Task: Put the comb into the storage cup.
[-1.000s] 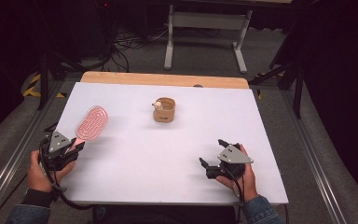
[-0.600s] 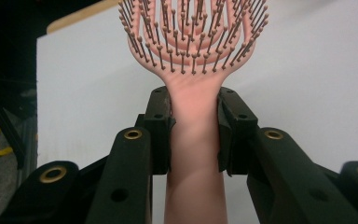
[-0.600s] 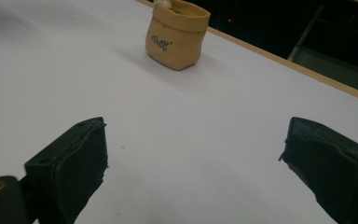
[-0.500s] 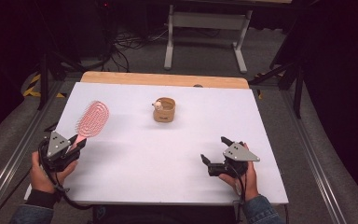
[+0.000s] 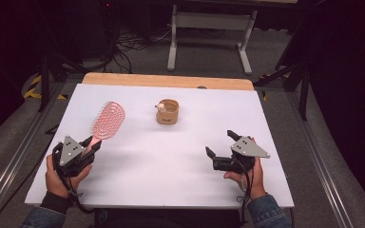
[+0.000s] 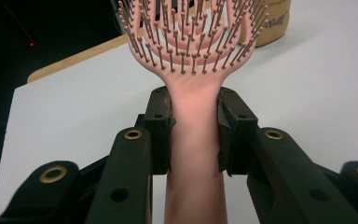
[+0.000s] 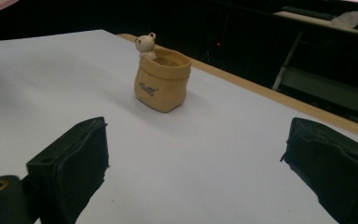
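Between the left gripper's [image 6: 194, 135] clamped jaws sits the pink hairbrush [image 6: 193, 93] handle, bristled head projecting beyond them.

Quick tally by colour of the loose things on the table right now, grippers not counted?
Pink: 1, the hairbrush, its handle clamped in the left gripper
Tan: 1, the bag-shaped pot with a small bear figure, standing on the table
Total: 2

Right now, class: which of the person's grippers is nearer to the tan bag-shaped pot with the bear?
Right, narrowly. The right gripper waits open, near-right of the pot; the left gripper, clamping the pink brush, sits farther off, near-left.
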Available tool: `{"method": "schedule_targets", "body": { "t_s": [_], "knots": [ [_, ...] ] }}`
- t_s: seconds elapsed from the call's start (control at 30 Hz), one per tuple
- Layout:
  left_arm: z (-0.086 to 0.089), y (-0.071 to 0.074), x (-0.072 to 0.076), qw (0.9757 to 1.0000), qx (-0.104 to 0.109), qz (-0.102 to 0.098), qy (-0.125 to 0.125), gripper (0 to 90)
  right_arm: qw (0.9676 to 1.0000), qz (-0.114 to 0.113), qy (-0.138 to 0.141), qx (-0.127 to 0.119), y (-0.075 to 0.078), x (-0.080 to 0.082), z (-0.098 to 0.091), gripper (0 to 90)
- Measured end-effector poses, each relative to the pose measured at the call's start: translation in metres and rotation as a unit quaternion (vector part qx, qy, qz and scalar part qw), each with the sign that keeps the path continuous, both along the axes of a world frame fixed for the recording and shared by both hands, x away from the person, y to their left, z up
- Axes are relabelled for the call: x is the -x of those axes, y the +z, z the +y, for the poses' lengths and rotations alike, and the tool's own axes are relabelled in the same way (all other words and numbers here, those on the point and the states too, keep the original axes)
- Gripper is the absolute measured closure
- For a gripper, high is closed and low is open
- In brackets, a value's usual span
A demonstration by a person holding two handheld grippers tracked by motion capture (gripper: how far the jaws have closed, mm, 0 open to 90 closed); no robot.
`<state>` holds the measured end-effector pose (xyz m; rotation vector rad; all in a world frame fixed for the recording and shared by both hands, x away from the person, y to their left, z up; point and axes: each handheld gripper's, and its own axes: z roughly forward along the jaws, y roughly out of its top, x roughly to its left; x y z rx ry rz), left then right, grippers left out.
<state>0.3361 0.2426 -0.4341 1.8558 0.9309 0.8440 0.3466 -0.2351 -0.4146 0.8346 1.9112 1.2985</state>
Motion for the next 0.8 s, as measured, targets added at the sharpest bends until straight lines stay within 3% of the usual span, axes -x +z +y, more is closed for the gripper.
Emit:
{"method": "schedule_targets", "body": {
  "t_s": [0.13, 0.2, 0.47, 0.6, 0.8],
  "knots": [
    [-0.007, 0.0, -0.001, 0.9999, 0.002, -0.01, -0.007, 69.4, 0.9999, -0.014, -0.001, 0.0, 0.004, -0.004, 0.0, 6.7],
    [-0.017, 0.001, -0.004, 0.9998, 0.004, -0.016, -0.015, 69.4, 0.9998, -0.014, 0.004, -0.016, 0.008, -0.011, 0.001, 8.1],
    [-0.048, 0.006, -0.017, 0.9983, 0.029, -0.034, -0.038, 69.4, 0.9991, -0.001, 0.026, -0.034, 0.016, -0.02, 0.016, 9.3],
    [-0.072, 0.006, -0.022, 0.997, 0.027, -0.041, -0.06, 69.3, 0.9981, 0.01, 0.044, -0.043, 0.022, -0.025, 0.032, 9.4],
    [-0.091, 0.008, -0.027, 0.9952, 0.029, -0.052, -0.078, 69.4, 0.9961, 0.019, 0.062, -0.06, 0.028, -0.029, 0.046, 12.2]
  ]
}}
